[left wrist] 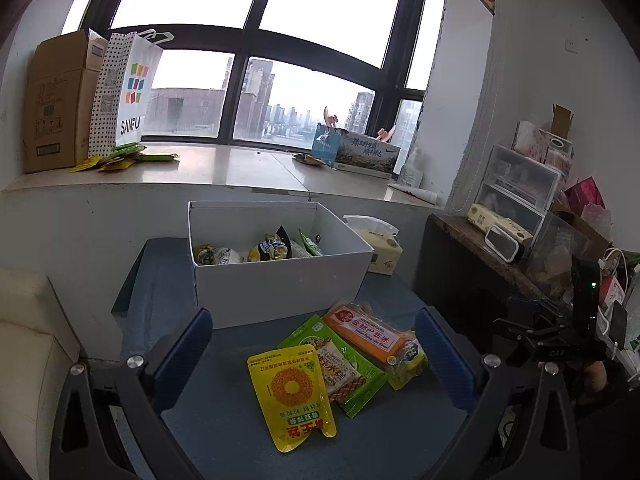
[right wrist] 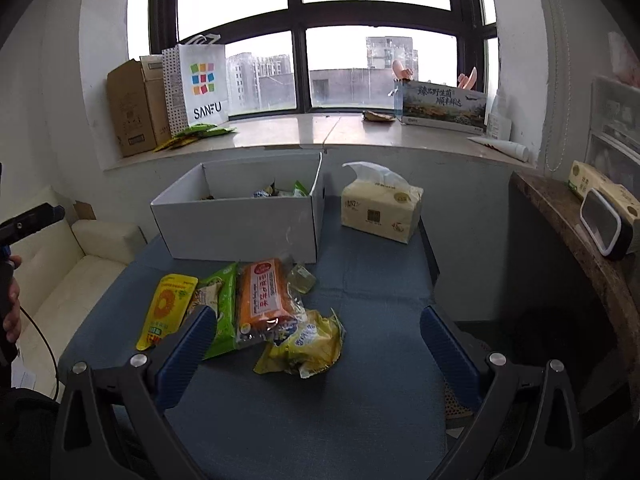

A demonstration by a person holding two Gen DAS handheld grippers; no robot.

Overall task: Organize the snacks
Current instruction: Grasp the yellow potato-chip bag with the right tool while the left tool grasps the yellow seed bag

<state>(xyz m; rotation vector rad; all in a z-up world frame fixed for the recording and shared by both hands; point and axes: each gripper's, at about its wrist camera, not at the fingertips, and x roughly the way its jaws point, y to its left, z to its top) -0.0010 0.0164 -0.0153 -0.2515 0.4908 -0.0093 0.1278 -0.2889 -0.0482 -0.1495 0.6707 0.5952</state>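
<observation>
- Left wrist view: the left gripper (left wrist: 314, 354) spreads wide at the bottom of the frame, nothing between its blue fingers (left wrist: 184, 356).
- On the blue table (left wrist: 224, 432), at lower centre, lie a yellow pouch (left wrist: 290, 394), a green packet (left wrist: 340, 364), an orange packet (left wrist: 366, 332) and a crumpled yellow bag (left wrist: 410, 360), overlapping one another.
- Just behind them, mid-frame, stands an open white box (left wrist: 280, 280) with snack packets (left wrist: 260, 250) inside.
- A tissue pack (left wrist: 380, 246) sits right of the box.
- Right wrist view: the right gripper (right wrist: 314, 344) is likewise wide open and empty, low in the frame.
- The same four snacks lie at centre-left: yellow pouch (right wrist: 168, 308), green packet (right wrist: 224, 312), orange packet (right wrist: 264, 296), crumpled yellow bag (right wrist: 308, 344).
- The white box (right wrist: 240, 228) stands above them; the tissue pack (right wrist: 380, 208) is to its right.
- A hand (right wrist: 12, 308) shows at the left edge.
</observation>
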